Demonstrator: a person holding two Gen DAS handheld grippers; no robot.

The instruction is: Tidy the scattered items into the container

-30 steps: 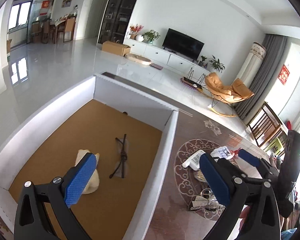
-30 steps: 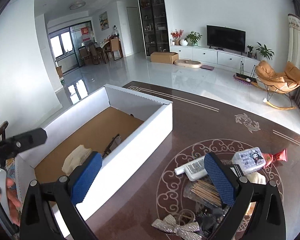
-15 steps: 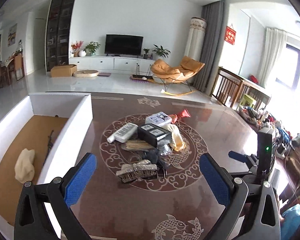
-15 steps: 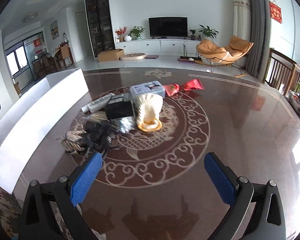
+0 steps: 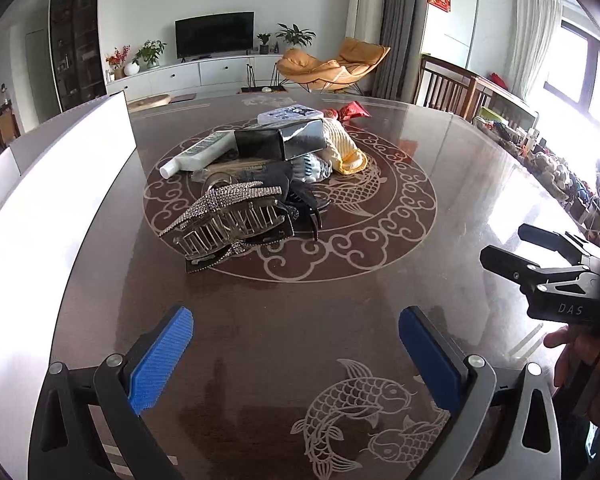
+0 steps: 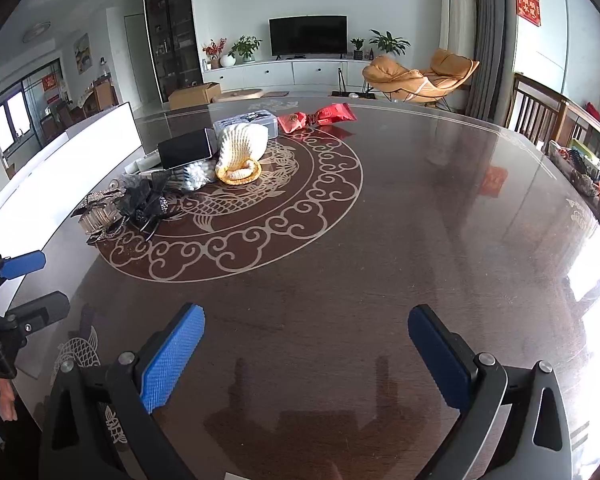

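Rhinestone-studded hair claw (image 5: 228, 220) on glossy table (image 5: 300, 300)

Glossy dark table (image 5: 440, 216), rhinestone clip (image 5: 228, 216)

bare table (image 5: 300, 312) lies between the left gripper (image 5: 296, 356) and the clutter pile (image 5: 260, 176); white box wall (image 5: 52, 208) bounds the left.

Television (image 6: 308, 35), orange rocking chair (image 6: 420, 76)
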